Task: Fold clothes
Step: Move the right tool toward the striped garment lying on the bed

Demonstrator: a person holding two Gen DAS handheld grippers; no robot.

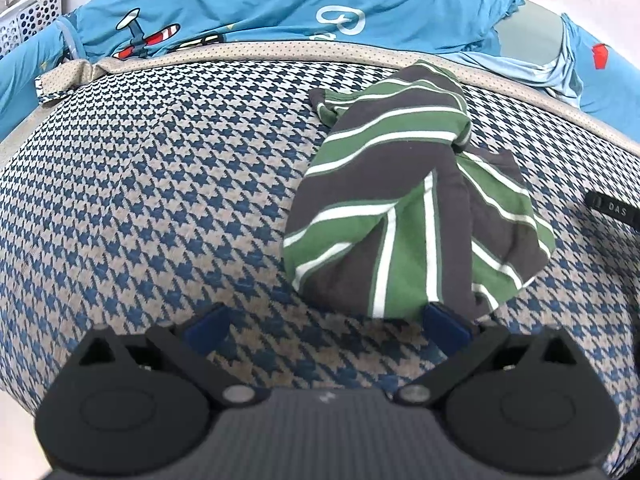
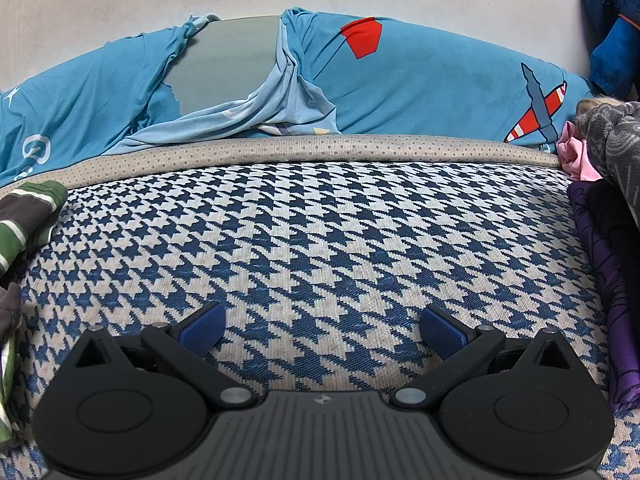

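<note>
A large cushion with a blue and beige houndstooth woven cover (image 1: 160, 208) fills most of both views, and it has a beige dotted border (image 2: 320, 148) along its far edge. Behind this border lies a bright blue bed sheet with red and white airplane prints (image 1: 248, 4), crumpled in places so that a grey surface shows under it. At the right edge of the right wrist view there is a pile of clothes in grey, pink and purple (image 2: 604, 184), touching the cushion. A white plastic basket with holes (image 1: 32, 16) stands in the far left corner of the left wrist view.

The striped garment in green, dark grey and white (image 1: 404, 200) lies crumpled on the cushion, on its right part in the left wrist view, near the dotted border. Its near edge is touching the right blue pad (image 1: 446, 326) of the left gripper (image 1: 324, 330), whose jaws are spread wide with nothing between them. The right gripper (image 2: 322, 330) is spread wide too, over bare houndstooth fabric, with the garment well apart at the left edge.
</note>
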